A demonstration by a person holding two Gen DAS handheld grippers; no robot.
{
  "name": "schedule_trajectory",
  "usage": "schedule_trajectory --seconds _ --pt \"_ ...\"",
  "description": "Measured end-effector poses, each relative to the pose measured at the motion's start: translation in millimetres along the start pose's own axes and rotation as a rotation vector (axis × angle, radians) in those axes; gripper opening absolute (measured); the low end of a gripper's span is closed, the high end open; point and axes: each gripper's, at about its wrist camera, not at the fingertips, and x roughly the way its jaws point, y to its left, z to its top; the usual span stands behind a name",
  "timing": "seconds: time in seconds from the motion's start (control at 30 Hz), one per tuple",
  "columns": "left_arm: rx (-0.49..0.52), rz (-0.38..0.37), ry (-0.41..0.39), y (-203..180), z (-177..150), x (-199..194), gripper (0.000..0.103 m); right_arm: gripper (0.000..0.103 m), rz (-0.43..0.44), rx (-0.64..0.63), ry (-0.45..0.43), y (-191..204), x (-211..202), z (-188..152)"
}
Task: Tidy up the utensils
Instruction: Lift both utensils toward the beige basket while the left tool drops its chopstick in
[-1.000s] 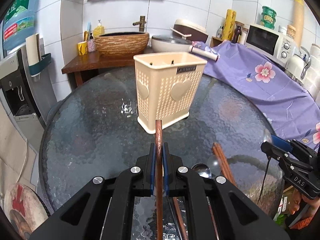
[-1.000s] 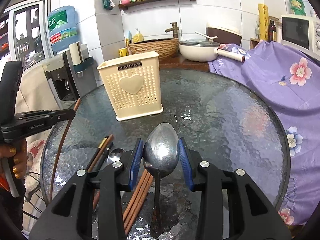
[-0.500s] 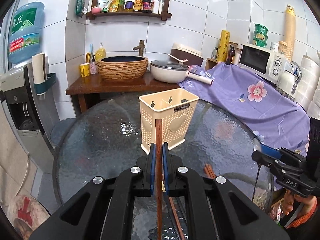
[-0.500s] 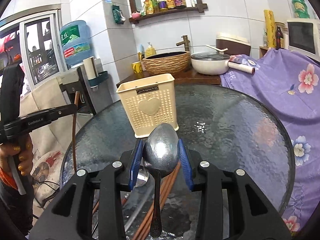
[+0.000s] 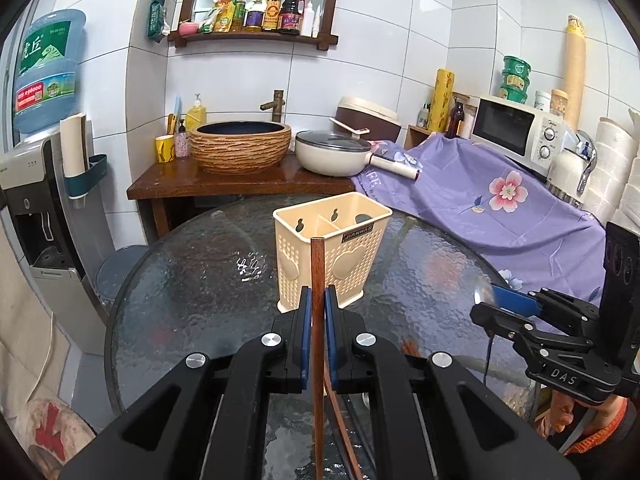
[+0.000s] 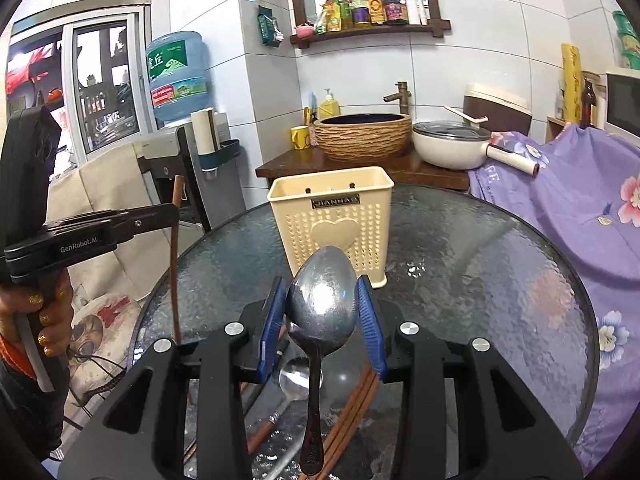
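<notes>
We hold both loads above round textured-glass table (image 5: 180,280). Left gripper (image 5: 316,312) pinches upright reddish-brown wooden chopstick (image 5: 317,280); right gripper (image 6: 322,312) clamps steel spoon (image 6: 322,300) by bowl. Cream perforated plastic utensil holder (image 5: 332,256) stands at 12 o'clock. Next, likely: tips over open compartments, lower, release.

both wrist views look forward, slightly downward, across glass table (image 5: 192,280); share utensil holder (image 6: 332,216).

Utensil holder (image 5: 332,256) stands mid-table (image 5: 192,280). Chopsticks (image 6: 352,404) and spoon (image 6: 294,376) lie on its near edge. Basin (image 5: 240,146) and pan (image 5: 334,154) sit on the counter (image 5: 224,184) behind.
</notes>
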Motion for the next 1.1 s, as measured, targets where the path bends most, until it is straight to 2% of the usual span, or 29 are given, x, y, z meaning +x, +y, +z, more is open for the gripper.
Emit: schedule_trajectory --seconds 0.37,0.53,0.7,0.73,0.9,1.0,1.1 --pt "0.011 -0.019 -0.052 -2 30 -10 0.007 0.037 0.043 -0.012 -0.042 4 10 34" --pt "0.02 -0.053 -0.097 -7 76 -16 0.007 0.037 0.052 0.019 -0.089 0 19 68" --pt "0.004 -0.092 -0.13 -12 130 -19 0.007 0.037 0.021 0.033 -0.176 -8 30 125" --pt "0.013 -0.074 -0.15 -14 147 -19 0.007 0.037 0.004 0.029 -0.194 -8 35 137" --pt "0.016 -0.005 -0.203 -19 186 -8 0.007 0.037 -0.083 0.036 -0.286 -17 58 184" --pt "0.011 0.038 -0.215 -17 194 8 0.007 0.037 -0.135 0.022 -0.301 -21 84 191" --pt "0.004 0.069 -0.207 -13 188 31 0.007 0.037 -0.168 0.021 -0.306 -27 114 181"
